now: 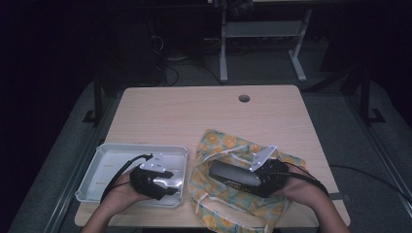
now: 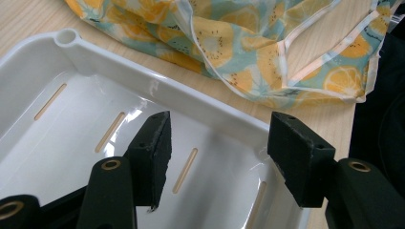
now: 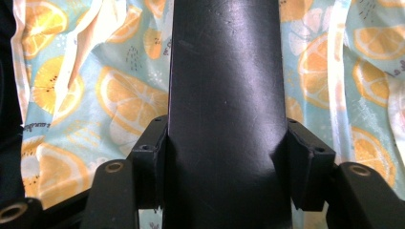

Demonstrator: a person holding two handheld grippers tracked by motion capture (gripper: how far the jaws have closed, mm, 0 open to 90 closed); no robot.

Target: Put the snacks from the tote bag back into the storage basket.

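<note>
Pinching one end of the long black flat-sided case (image 1: pixel 233 175), the right gripper (image 1: pixel 266 178) holds it over the lemon-print cloth bag (image 1: pixel 218 145), its long axis pointing toward nine o'clock at the white slotted plastic tray (image 1: pixel 109 151), where the left gripper (image 1: pixel 167 182) hovers, jaws spread and empty.

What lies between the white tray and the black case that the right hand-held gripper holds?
In the high view, a strip of bare table and the edge of the lemon-print bag separate the white tray from the black case.
</note>
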